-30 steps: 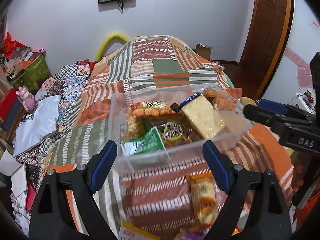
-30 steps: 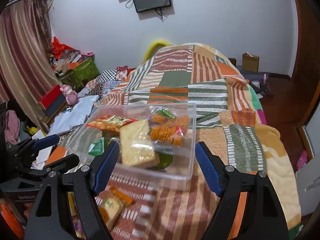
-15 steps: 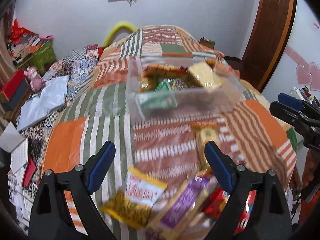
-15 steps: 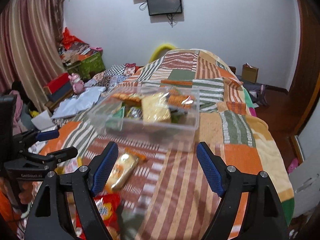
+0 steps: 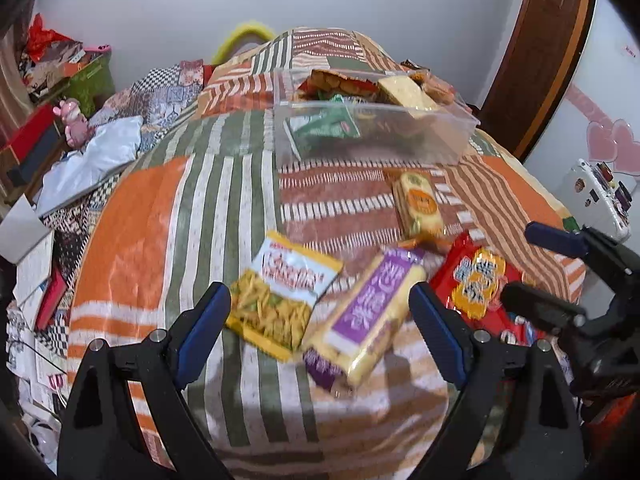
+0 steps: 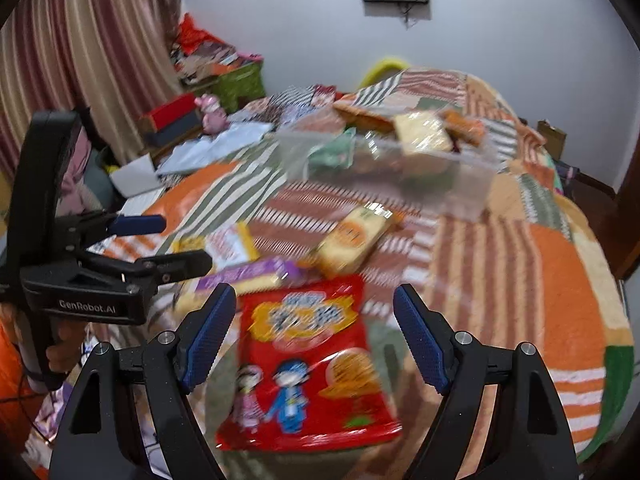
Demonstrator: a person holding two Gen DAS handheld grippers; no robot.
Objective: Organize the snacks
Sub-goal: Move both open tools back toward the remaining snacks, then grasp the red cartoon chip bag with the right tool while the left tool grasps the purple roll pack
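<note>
A clear plastic box [image 5: 376, 136] holding several snack packs sits on the striped blanket; it also shows in the right wrist view [image 6: 460, 188]. Loose packs lie nearer: a yellow-white noodle snack bag [image 5: 284, 292], a purple-labelled cracker pack [image 5: 368, 316], a yellow biscuit pack [image 5: 418, 204] and a red snack bag [image 6: 308, 364]. My left gripper [image 5: 320, 328] is open and empty above the yellow bag and purple pack. My right gripper [image 6: 314, 332] is open and empty, its fingers on either side of the red bag.
The blanket [image 5: 160, 220] covers a bed whose edges fall away at left and front. Clutter, boxes and a pink toy [image 5: 74, 120] lie on the floor to the left. A wooden door [image 5: 548, 52] stands at the right.
Both grippers have drawn back from the clear box toward the near end of the bed. The loose packs now lie between and under the fingers. Both stay open.
</note>
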